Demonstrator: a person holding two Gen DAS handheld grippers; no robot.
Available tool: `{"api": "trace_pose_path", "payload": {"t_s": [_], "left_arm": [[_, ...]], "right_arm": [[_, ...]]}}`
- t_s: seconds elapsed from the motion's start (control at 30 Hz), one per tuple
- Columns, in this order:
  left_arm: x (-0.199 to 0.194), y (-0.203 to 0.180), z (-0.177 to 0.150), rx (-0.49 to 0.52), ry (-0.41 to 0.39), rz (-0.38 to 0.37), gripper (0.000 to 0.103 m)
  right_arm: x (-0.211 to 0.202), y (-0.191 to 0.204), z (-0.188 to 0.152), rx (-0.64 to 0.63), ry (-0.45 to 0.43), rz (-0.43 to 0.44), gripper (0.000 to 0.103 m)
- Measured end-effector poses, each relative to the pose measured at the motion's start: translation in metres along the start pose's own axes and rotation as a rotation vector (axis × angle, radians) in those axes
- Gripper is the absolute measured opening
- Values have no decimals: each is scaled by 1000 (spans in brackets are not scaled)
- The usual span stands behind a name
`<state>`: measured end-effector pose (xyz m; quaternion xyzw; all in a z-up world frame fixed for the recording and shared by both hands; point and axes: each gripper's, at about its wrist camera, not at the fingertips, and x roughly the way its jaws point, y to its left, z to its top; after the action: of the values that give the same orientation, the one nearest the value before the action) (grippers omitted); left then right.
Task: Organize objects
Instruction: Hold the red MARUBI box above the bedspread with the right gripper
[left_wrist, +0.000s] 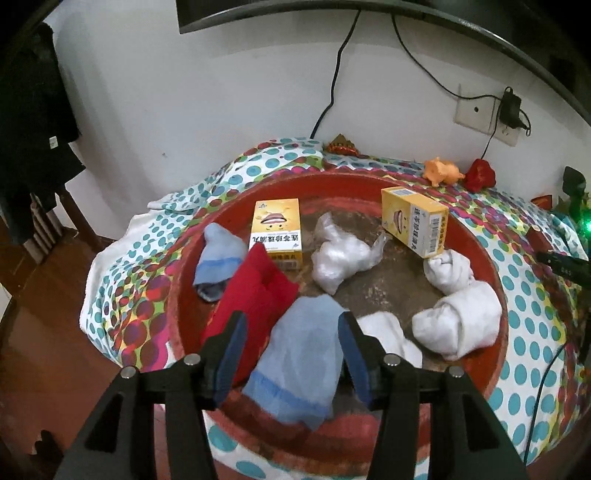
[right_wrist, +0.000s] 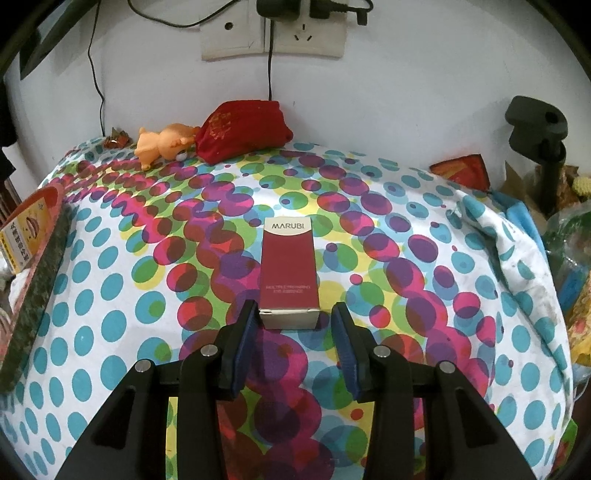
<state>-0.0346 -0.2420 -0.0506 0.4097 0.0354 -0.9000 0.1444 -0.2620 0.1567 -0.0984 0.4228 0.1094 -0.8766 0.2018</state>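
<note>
Red round tray (left_wrist: 491, 258) holds 2 yellow boxes (left_wrist: 277, 232), blue socks (left_wrist: 299, 365), red cloth (left_wrist: 255, 299), white socks (left_wrist: 458, 321) & plastic bag (left_wrist: 340, 254); left gripper (left_wrist: 291, 347) jaws spread over a blue sock, right gripper (right_wrist: 291, 339) jaws apart beside MARUBI box (right_wrist: 289, 269) on the dotted cloth (right_wrist: 110, 314).

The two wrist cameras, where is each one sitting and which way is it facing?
Left wrist: rides on the left gripper, looking down into the red tray of socks and yellow boxes; only its open fingers show.
Right wrist: rides on the right gripper, looking down at the red Marubi box on the dotted cloth; only its fingers show.
Shared: the dotted cloth, orange toy, red pouch, wall sockets.
</note>
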Motion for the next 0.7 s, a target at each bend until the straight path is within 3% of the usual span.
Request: {"api": "trace_pose_path", "payload": {"t_s": [0.3, 0.43, 0.57, 0.7], "left_arm": [[-12, 19, -22, -17, -20, -35, 53], [-12, 23, -22, -15, -16, -16, 53], [-14, 25, -22, -5, -24, -15, 53], [-12, 19, -24, 17, -22, 1, 53]], "right_arm": [[2, 6, 1, 4, -1, -1, 40], [3, 5, 2, 9, -3, -21, 40], [4, 3, 5, 25, -5, -22, 29], [2, 9, 4, 15, -7, -43, 28]]}}
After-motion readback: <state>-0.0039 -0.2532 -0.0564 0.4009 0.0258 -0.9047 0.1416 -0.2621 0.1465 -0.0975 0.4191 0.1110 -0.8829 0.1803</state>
